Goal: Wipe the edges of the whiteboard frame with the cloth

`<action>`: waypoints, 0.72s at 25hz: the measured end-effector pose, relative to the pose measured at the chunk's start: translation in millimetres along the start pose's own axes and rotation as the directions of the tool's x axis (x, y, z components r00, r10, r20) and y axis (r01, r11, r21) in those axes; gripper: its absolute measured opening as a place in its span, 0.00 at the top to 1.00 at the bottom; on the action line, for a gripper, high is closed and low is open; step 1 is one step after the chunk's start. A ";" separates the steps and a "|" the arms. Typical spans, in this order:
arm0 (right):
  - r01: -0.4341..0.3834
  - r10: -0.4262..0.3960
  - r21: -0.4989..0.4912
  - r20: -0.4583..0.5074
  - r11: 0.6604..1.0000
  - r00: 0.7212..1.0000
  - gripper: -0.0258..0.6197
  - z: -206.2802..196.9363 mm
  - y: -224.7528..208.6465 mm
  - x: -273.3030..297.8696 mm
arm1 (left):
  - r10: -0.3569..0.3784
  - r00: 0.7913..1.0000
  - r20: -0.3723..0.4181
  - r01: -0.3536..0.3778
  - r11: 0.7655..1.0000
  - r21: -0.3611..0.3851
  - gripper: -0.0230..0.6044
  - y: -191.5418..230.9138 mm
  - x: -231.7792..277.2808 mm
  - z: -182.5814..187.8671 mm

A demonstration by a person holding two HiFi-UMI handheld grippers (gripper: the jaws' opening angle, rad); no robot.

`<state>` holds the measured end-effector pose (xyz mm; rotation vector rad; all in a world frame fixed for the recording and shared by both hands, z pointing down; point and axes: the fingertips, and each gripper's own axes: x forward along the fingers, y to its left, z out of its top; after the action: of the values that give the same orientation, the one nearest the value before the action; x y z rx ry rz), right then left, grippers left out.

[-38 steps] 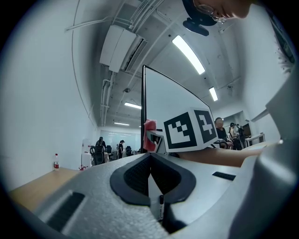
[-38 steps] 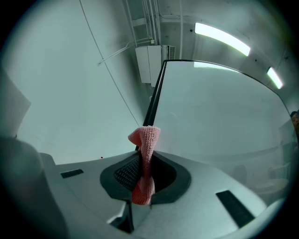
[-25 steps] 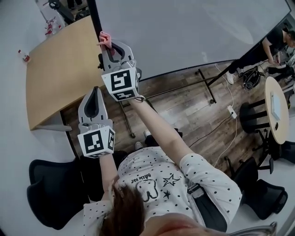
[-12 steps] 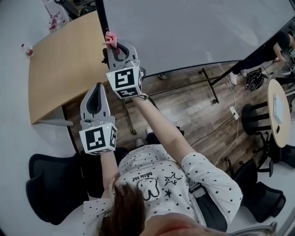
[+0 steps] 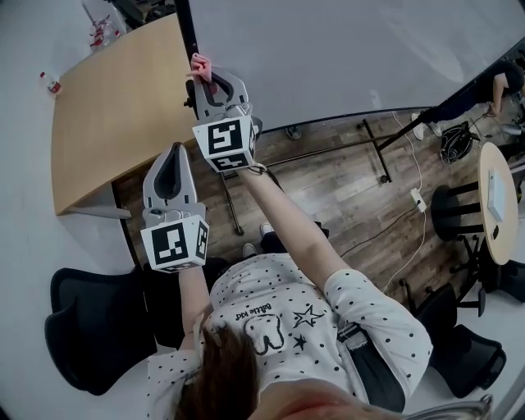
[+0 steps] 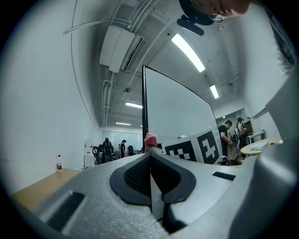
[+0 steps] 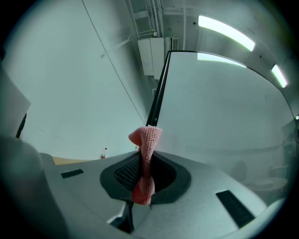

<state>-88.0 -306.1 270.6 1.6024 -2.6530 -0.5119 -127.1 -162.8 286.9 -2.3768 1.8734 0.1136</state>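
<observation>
Edged toward twelve o'clock, the right gripper (image 5: 203, 75) clamps the pink cloth (image 5: 199, 63) against the whiteboard frame (image 5: 188, 29) for wiping, while the left gripper (image 5: 171, 160), closed and empty, idles at its seven o'clock.

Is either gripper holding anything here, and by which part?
The right gripper pinches the cloth around its middle, with the top end free at the frame. The left gripper is shut and empty.

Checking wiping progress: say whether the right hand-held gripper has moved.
Yes, slightly: measured against the table, the right hand-held gripper slid down the whiteboard frame.
</observation>
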 end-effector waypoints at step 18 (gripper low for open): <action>-0.018 0.018 -0.002 -0.029 1.000 0.999 0.91 -21.6 5.3 -3.5 | 0.016 1.000 0.000 -0.016 1.000 0.004 0.94 -2.3 -2.4 -1.6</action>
<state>-87.3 -306.8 293.1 1.5713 -2.6422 -0.4872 -125.4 -160.2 288.9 -2.3599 1.8910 0.1107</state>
